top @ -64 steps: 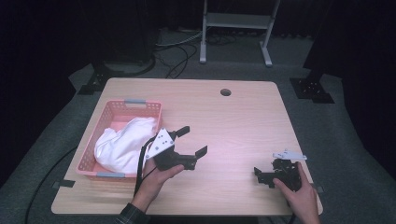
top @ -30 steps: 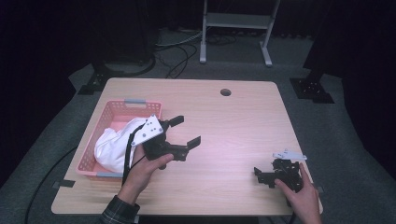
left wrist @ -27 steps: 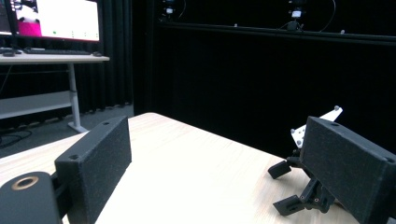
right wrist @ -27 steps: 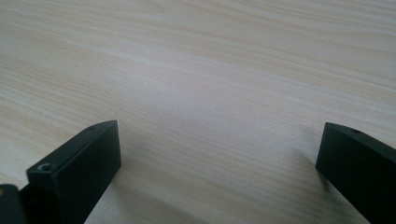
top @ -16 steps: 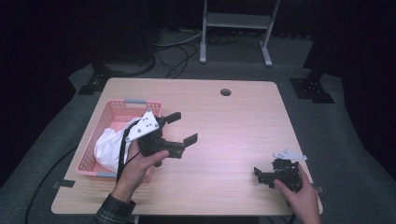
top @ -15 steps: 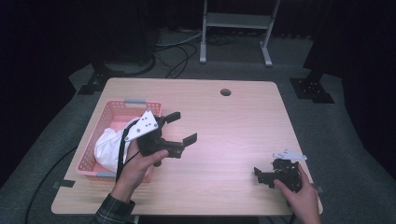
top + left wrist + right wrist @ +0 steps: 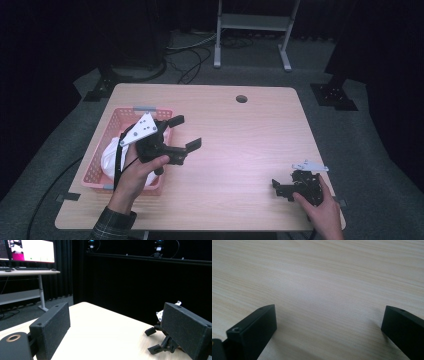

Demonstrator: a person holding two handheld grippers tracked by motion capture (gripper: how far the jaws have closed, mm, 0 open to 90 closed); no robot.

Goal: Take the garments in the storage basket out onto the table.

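I see the pale wooden table (image 7: pixel 250 150) lit brightly from above, with the dark room around it. In my right gripper view, soft shadows lie under blurred jaws.

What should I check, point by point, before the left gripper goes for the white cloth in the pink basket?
1. Left gripper open with nothing between the jaws: ok.
2. White cloth lies inside the pink basket: ok.
3. Left gripper aimed at the cloth: not ok; it points across the table, away from the basket.
4. Right gripper out of the way: ok; it sits low at the table's near right corner, jaws open and empty.
5. Cable from the left gripper free of the basket: cannot tell; it hangs over the cloth.
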